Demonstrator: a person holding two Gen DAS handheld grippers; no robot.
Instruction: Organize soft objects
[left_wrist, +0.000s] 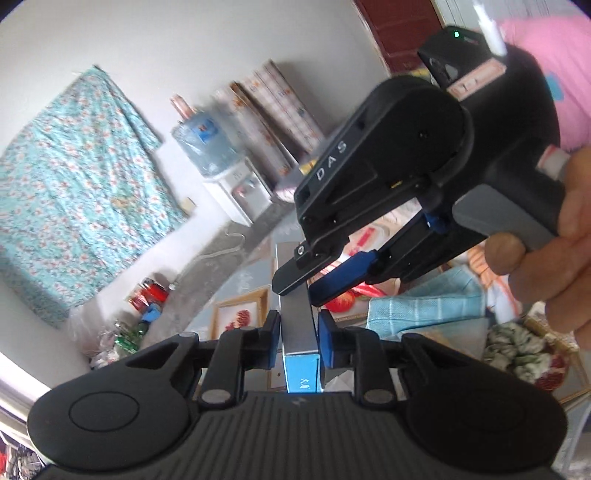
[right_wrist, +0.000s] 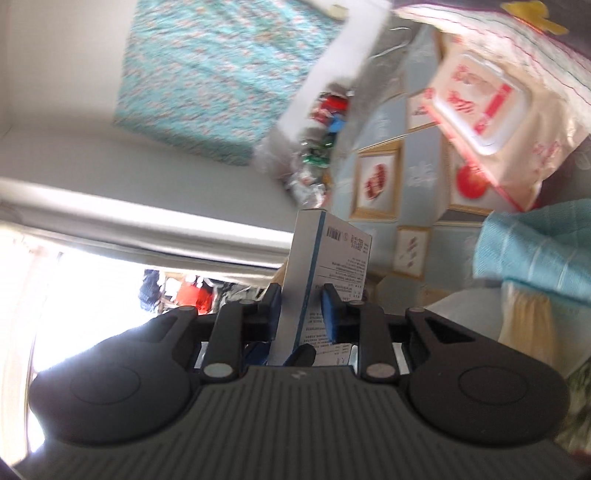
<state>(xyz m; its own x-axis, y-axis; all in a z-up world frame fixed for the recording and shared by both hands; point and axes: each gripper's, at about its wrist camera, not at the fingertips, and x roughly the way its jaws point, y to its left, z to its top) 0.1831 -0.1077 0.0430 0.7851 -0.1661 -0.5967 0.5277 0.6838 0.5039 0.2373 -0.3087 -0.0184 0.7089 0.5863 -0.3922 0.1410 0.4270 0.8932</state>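
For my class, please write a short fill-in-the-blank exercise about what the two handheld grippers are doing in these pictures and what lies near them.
1. Both the left gripper and the right gripper are shut on the same slim ____.
2. The folded towel beyond the grippers is light ____ in colour.
3. In the right wrist view, the wet wipes pack has ____ printing on its white lid.

Missing words: box; blue; red
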